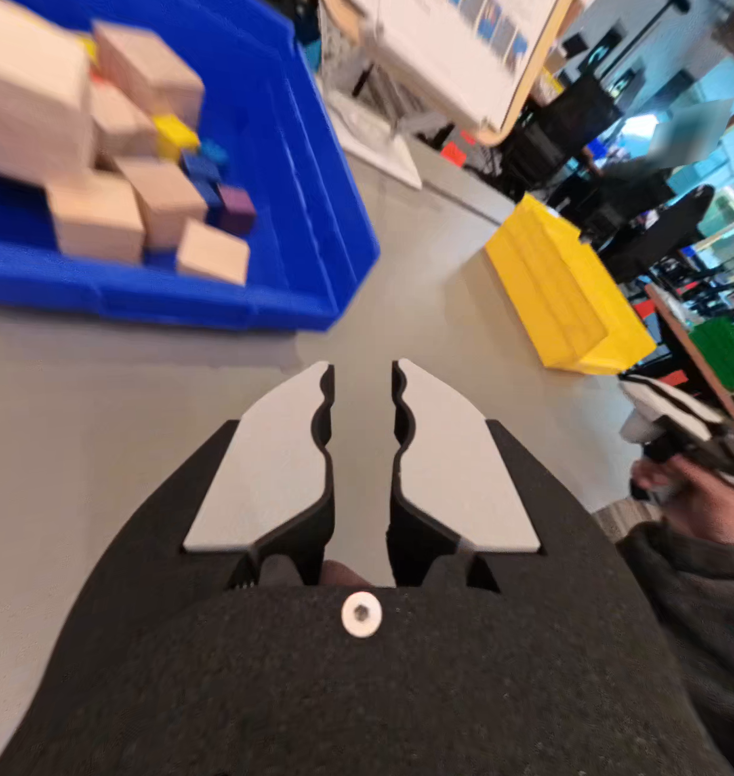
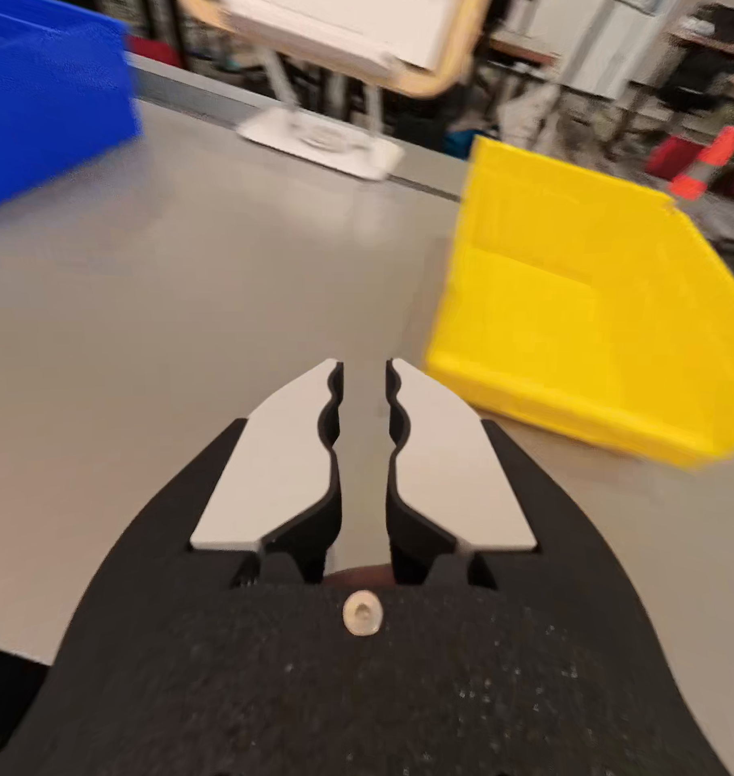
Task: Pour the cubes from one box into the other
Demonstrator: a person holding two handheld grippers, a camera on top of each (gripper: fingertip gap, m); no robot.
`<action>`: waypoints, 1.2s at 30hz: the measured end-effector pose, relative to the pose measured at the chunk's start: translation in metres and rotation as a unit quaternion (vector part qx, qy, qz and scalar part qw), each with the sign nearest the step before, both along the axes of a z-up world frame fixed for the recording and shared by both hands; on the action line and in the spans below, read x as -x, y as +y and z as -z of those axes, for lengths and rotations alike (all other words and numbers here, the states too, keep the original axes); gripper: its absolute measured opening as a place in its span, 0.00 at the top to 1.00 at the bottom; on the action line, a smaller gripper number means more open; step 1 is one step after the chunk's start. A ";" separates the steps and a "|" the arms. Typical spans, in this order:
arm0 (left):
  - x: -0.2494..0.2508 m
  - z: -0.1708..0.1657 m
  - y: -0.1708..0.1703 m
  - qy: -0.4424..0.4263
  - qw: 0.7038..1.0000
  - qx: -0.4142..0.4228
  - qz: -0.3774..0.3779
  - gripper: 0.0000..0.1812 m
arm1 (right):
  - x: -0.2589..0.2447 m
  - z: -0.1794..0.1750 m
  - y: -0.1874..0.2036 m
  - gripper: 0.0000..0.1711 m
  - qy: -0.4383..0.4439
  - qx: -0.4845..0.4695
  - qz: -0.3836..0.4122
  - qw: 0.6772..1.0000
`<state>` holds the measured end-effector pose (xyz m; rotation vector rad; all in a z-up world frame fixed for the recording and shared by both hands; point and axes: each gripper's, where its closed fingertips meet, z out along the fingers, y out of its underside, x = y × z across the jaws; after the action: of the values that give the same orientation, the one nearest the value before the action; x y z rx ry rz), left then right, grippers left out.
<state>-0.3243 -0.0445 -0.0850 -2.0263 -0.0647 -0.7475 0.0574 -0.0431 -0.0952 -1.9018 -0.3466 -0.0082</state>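
The blue box (image 1: 310, 235) at far left holds the cubes (image 1: 155, 197). The left hand-held gripper (image 1: 363, 367) is parted slightly, holding nothing above the grey table (image 1: 419, 302). The right hand-held gripper (image 2: 364, 363) likewise gapes empty, just beside the yellow box (image 2: 587, 302).

black gripper bodies | grey scalloped fingers (image 1: 281, 453) | silver screw (image 1: 361, 615) | grey sleeve (image 1: 692, 596)

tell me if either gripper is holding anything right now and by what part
Nothing is held. The left gripper and right gripper are both open with only bare table between their fingers; the blue box and yellow box sit ungrasped.
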 end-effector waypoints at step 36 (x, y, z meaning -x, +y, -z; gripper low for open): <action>-0.007 0.054 0.010 0.122 0.992 -0.001 -0.026 0.87 | -0.138 0.025 0.000 0.86 0.115 0.011 0.149 0.982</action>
<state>-0.3178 -0.0343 -0.1387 -2.0911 0.0257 -0.4627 0.1950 -0.0427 -0.1199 -1.9377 0.0974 0.0162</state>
